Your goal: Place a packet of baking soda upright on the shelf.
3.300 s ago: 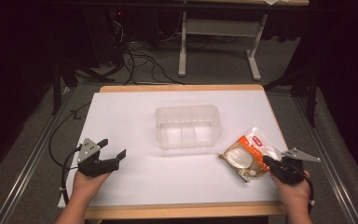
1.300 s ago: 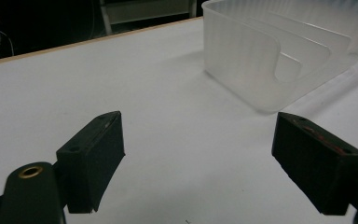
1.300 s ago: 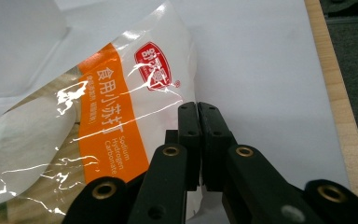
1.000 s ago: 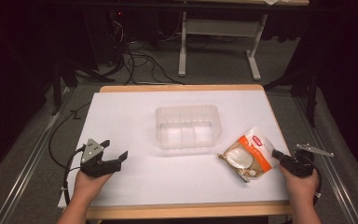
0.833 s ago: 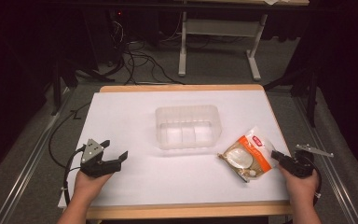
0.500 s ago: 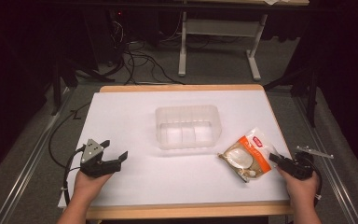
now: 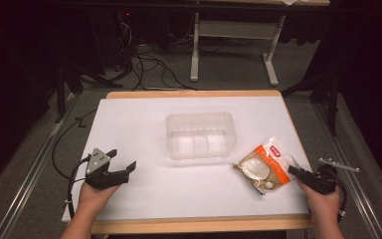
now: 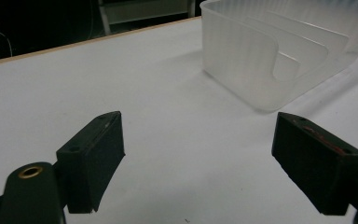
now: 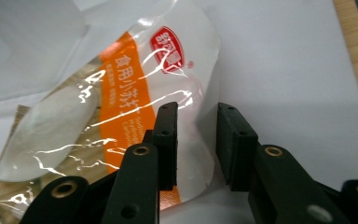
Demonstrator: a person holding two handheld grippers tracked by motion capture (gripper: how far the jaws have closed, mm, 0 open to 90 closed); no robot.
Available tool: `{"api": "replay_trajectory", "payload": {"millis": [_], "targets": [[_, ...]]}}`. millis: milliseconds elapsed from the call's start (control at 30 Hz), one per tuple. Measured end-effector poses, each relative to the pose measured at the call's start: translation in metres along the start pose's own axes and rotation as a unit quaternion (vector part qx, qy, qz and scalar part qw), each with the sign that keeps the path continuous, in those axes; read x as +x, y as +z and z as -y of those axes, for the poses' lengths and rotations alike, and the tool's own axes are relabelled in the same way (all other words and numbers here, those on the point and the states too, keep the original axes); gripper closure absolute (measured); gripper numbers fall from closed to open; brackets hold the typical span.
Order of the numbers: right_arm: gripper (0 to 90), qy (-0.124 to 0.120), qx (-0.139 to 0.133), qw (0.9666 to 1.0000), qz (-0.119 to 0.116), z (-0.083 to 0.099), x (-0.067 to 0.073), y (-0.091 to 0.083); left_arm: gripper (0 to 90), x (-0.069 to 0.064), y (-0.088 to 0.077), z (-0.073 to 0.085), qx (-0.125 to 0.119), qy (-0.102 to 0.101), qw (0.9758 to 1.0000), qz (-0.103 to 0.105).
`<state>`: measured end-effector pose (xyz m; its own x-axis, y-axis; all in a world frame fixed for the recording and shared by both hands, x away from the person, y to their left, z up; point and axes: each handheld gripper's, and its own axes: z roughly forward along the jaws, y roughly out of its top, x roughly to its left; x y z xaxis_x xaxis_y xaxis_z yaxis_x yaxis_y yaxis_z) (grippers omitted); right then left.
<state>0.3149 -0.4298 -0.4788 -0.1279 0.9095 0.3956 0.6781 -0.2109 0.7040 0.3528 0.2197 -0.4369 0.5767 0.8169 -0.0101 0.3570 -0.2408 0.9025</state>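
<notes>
A clear snack bag (image 7: 264, 168) with an orange band and a red logo lies flat on the white table, right of the middle. My right gripper (image 7: 294, 171) is at the bag's right edge. In the right gripper view the bag (image 9: 121, 93) lies under and between the two black jaws. My right gripper (image 9: 196, 140) is open, with a narrow gap between the jaws and the bag's edge showing in that gap. A clear plastic tub (image 7: 200, 135) stands at the table's middle. My left gripper (image 7: 122, 160) rests open near the front left, and the tub (image 8: 270, 51) is ahead of it.
The white table top (image 7: 144, 119) has a wooden rim. The right hand is at the table's right edge (image 7: 303, 164). Cables (image 7: 67, 144) trail off the left side. Table legs and cords stand on the dark floor beyond the far edge.
My right gripper has come back a little to the left, to the bag's edge. The bag, the tub and the left gripper have stayed put.
</notes>
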Motion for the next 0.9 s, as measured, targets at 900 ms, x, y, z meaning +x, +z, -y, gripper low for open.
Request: {"api": "replay_trajectory", "payload": {"millis": [900], "targets": [[90.0,-0.083,-0.085,0.9928,-0.012,-0.018,0.043,-0.019,17.5,0.000,-0.001,0.000,-0.002,0.000,1.0000,0.000]]}}
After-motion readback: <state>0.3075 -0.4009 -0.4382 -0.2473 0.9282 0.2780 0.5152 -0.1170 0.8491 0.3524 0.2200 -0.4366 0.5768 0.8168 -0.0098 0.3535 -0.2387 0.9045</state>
